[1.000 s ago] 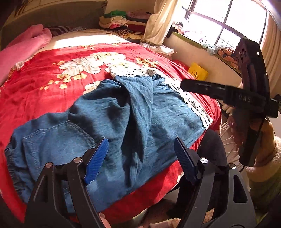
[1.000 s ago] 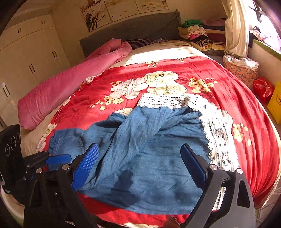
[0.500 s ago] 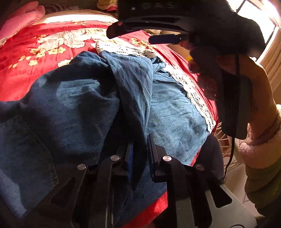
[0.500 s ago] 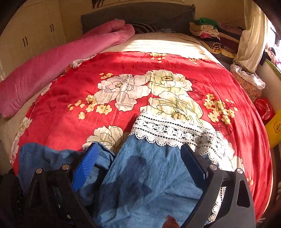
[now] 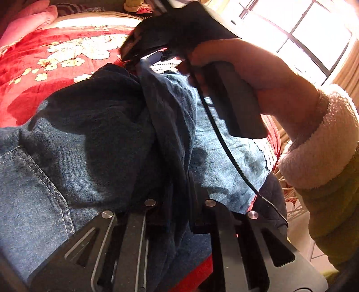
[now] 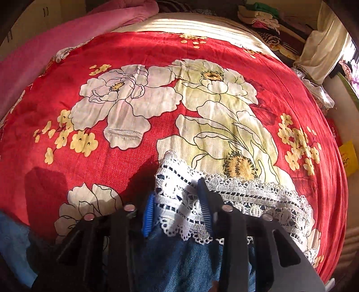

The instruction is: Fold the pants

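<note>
Blue denim pants (image 5: 101, 125) with a white lace hem (image 6: 258, 195) lie crumpled on a red flowered bed cover (image 6: 157, 56). My left gripper (image 5: 179, 179) is shut on a raised fold of denim near the pants' waist end, close to a back pocket. In the right wrist view my right gripper (image 6: 177, 209) has its jaws closing on the left end of the lace hem, which is bunched between the blue pads (image 6: 148, 215). The left wrist view shows the right gripper (image 5: 134, 58) from behind, held by a hand (image 5: 269, 78) with a fluffy white cuff.
A pink blanket (image 6: 56, 38) lies along the bed's far left side. Folded clothes (image 6: 262, 18) are stacked at the far right corner beside a pale curtain (image 6: 320, 56). A yellow item (image 6: 347, 157) sits past the bed's right edge. A bright window (image 5: 303, 33) is on the right.
My left gripper came down and shut on the denim fold. My right gripper travelled across the pants to the lace hem and closed its jaws around it.
</note>
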### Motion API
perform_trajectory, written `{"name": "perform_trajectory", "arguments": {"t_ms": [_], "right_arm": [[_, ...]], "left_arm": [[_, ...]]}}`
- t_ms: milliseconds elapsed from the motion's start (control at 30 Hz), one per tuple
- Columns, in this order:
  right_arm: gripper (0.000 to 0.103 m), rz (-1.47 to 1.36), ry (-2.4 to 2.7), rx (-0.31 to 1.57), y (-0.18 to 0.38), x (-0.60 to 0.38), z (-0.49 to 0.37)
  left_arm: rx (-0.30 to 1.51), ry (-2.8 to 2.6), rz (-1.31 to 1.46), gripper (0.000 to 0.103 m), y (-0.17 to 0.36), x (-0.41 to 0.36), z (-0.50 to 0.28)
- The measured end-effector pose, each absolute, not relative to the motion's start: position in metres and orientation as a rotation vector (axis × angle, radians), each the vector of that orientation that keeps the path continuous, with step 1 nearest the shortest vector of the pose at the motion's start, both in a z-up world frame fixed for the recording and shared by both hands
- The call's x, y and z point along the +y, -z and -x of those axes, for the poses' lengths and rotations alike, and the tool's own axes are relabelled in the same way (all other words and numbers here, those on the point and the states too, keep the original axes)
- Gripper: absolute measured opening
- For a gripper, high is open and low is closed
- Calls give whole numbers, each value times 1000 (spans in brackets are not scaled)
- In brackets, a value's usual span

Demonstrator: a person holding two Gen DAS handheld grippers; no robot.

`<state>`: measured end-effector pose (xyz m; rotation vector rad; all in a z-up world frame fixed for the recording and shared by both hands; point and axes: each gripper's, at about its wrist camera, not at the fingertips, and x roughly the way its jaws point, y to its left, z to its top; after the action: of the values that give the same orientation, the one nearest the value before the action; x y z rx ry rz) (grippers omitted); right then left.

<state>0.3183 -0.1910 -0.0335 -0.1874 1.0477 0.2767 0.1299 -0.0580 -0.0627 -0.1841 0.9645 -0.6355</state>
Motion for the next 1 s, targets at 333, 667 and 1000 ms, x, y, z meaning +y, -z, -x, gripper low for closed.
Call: {"name": "perform_trajectory", "arguments": {"t_ms": [333, 667, 1000], "right_arm": [[8, -232, -308, 865, -37, -318, -242], [8, -437, -219, 846, -14, -415, -125], [8, -560, -218, 898, 29, -447, -75]], "left_arm": [[914, 621, 165, 0, 39, -47, -120], [881, 635, 8, 0, 39, -68, -100], [894, 657, -92, 0, 44, -79, -88]]}}
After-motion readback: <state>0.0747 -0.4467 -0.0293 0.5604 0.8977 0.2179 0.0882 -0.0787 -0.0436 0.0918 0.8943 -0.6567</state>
